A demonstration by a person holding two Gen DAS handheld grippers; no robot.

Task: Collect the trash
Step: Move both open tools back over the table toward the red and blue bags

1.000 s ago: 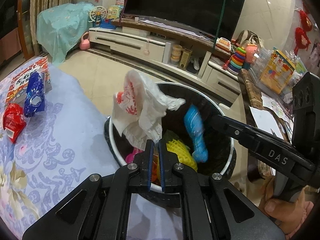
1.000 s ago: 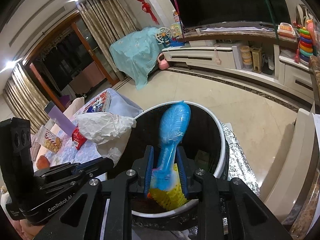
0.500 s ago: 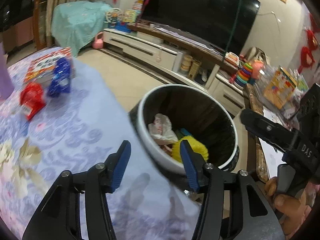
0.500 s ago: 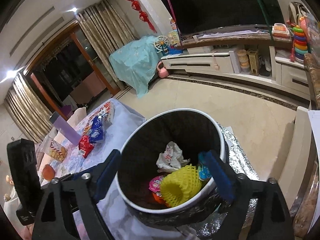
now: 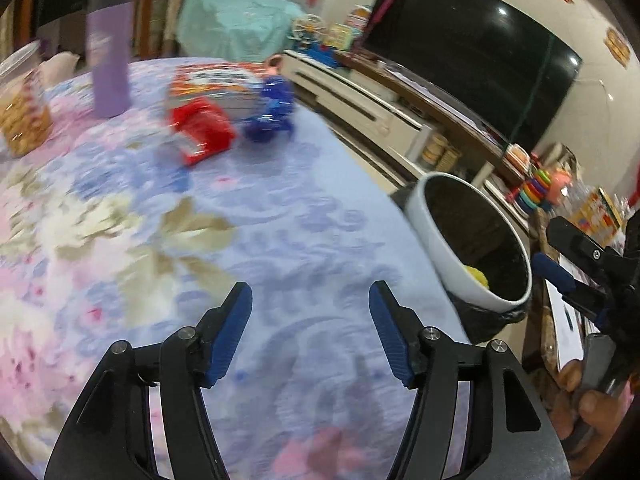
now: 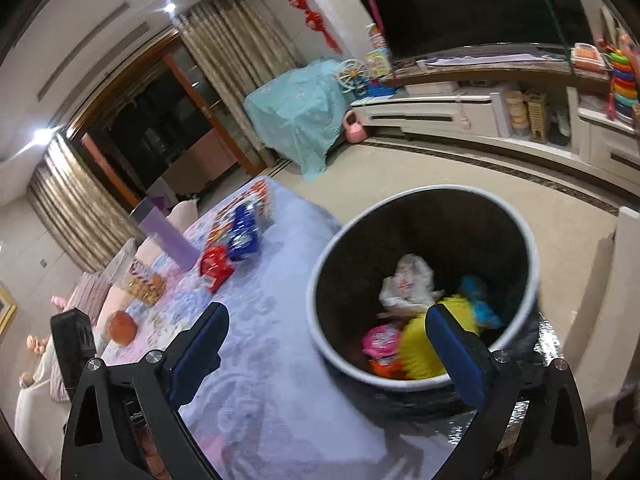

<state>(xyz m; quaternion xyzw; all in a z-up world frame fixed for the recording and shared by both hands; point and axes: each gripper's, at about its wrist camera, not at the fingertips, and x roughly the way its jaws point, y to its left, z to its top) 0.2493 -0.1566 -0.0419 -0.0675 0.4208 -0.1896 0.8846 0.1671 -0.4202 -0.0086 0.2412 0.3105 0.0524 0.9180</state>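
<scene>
A round bin (image 6: pixel 524 240) with a white rim and black liner stands beside the table; the bin (image 5: pixel 432 216) also shows at the right of the left wrist view. Inside lie a crumpled white bag (image 6: pixel 408 284), a blue wrapper (image 6: pixel 480 304), a yellow foam net (image 6: pixel 424 344) and a pink packet (image 6: pixel 380 338). On the floral tablecloth (image 5: pixel 280 220) sit a red wrapper (image 5: pixel 200 132) and a blue wrapper (image 5: pixel 268 108). My left gripper (image 5: pixel 310 332) hovers over the cloth, jaws opening, nothing between them. My right gripper (image 6: pixel 326 354) hangs at the bin's near rim, jaws opening wide and empty.
A purple tumbler (image 5: pixel 108 52), a printed box (image 5: pixel 216 80) and a jar of snacks (image 5: pixel 20 112) stand at the table's far side. An orange fruit (image 6: pixel 120 326) lies near the left edge. A TV cabinet (image 6: pixel 460 108) lines the far wall.
Both grippers opened, dropping the white bag and the blue wrapper into the bin. The left gripper swung left from over the bin to over the tablecloth. The right gripper drew back slightly.
</scene>
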